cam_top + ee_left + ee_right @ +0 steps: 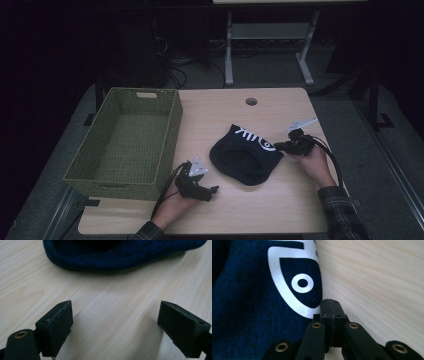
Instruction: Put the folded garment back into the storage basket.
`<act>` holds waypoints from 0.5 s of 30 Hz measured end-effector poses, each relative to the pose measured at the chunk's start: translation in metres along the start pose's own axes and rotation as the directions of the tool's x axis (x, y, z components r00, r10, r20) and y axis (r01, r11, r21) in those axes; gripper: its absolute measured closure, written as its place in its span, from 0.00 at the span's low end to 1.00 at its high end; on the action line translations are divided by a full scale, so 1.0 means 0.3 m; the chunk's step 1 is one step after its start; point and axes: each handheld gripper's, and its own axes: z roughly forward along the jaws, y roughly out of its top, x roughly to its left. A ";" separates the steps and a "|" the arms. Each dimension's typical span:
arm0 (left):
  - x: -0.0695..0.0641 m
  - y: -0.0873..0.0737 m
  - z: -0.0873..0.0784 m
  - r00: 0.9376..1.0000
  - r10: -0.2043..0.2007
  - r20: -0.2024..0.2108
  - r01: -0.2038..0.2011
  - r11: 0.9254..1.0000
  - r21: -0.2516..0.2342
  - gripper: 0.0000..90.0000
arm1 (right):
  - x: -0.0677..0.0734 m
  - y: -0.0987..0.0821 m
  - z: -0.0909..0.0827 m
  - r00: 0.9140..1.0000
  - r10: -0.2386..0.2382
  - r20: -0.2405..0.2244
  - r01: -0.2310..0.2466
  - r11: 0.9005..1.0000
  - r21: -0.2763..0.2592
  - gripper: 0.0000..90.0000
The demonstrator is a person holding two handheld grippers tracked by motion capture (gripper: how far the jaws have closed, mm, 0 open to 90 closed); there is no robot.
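Nothing sits in the wicker basket [125,140] yet. My right gripper [329,305] has its fingers pinched together at the navy beanie's [245,152] edge on the bench [280,210]; whether they hold fabric I cannot tell. My left gripper [115,325] waits wide open, empty, near the beanie.
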 end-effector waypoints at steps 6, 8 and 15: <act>0.001 -0.001 -0.001 1.000 0.001 0.000 -0.001 1.000 0.000 0.13 | 0.054 -0.027 -0.014 0.999 -0.027 -0.026 0.027 1.000 -0.006 1.00; 0.002 -0.001 -0.001 1.000 0.006 0.000 -0.006 1.000 0.005 0.13 | 0.072 -0.035 -0.020 0.999 -0.033 -0.026 0.033 0.999 -0.012 1.00; 0.002 -0.001 -0.002 1.000 0.006 -0.001 -0.006 1.000 0.005 0.13 | 0.119 -0.039 -0.047 0.998 -0.062 -0.026 0.062 0.998 -0.020 1.00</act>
